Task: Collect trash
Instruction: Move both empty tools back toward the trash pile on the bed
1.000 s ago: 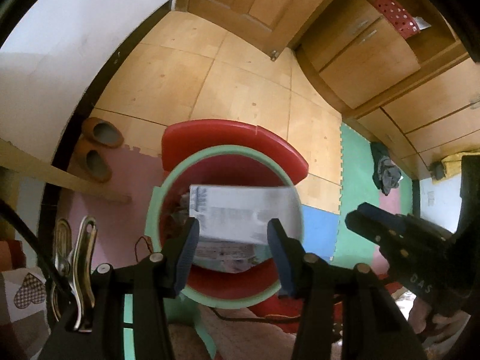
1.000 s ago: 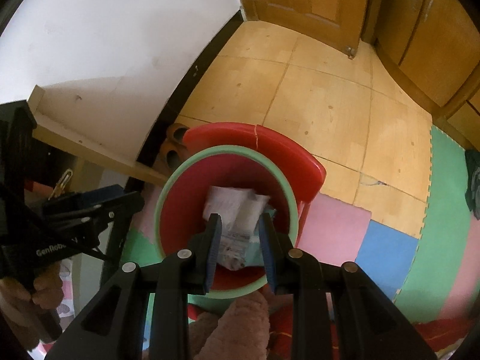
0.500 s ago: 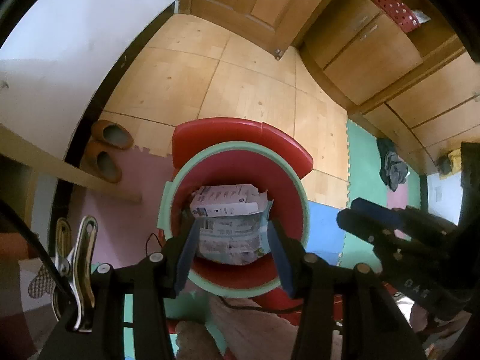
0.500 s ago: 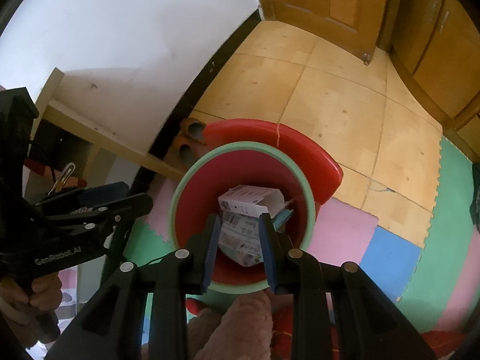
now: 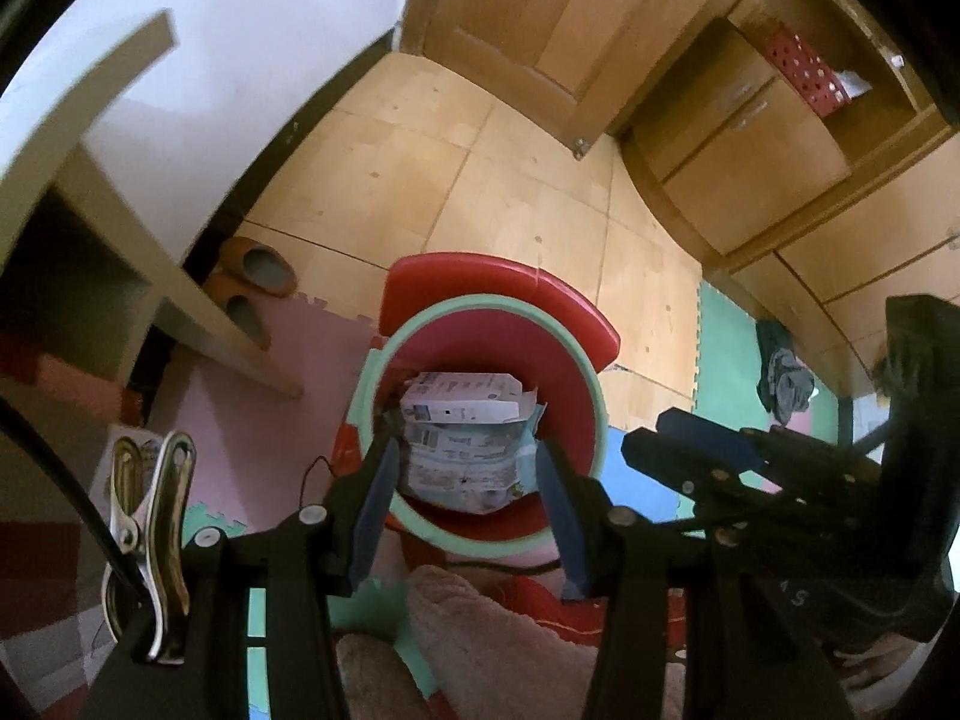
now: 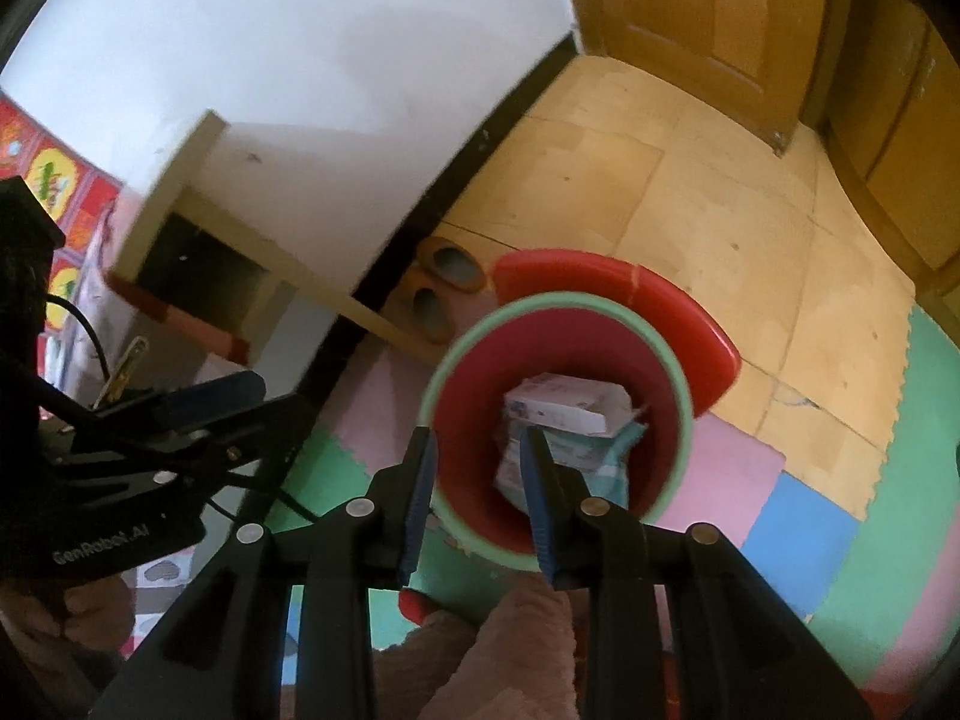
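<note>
both tools, left tool [image 5: 465,501] and right tool [image 6: 477,489], hang part-open and empty over the bin [image 5: 576,360] where the white carton [image 5: 462,399] lies, so we lift clear without snagging its rim.

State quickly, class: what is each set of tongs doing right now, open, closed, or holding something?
Left tongs: open, holding nothing; the white box lies below in the red bin.
Right tongs: open, holding nothing.
</note>
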Tool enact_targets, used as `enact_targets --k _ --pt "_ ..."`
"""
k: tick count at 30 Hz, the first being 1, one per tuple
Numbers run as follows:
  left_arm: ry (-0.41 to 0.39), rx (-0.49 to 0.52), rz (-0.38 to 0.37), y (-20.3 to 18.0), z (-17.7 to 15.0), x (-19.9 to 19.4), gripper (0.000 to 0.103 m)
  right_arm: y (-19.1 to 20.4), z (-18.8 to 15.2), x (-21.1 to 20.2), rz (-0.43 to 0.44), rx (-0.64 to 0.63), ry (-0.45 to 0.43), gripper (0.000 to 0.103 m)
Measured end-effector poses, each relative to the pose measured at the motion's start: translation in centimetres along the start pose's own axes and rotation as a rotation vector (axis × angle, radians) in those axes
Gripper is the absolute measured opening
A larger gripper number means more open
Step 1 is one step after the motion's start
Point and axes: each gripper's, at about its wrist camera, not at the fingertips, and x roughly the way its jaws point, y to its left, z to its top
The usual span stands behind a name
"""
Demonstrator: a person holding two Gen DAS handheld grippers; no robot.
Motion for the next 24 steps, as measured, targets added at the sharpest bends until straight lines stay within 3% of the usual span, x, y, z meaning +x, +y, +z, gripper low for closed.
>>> enact_targets --k 9,24 --pt "-0.086 -0.086 -0.001 2.8 -1.6 -5.5 0.05 5.4 0.6 -2.7 0.062 -0.118 -0.048 0.035" --pt "-0.201 -0.243 0.086 8.8 -5.9 -14.5 0.05 15.5 0.6 -4.6 0.16 -0.334 -0.075 0.035"
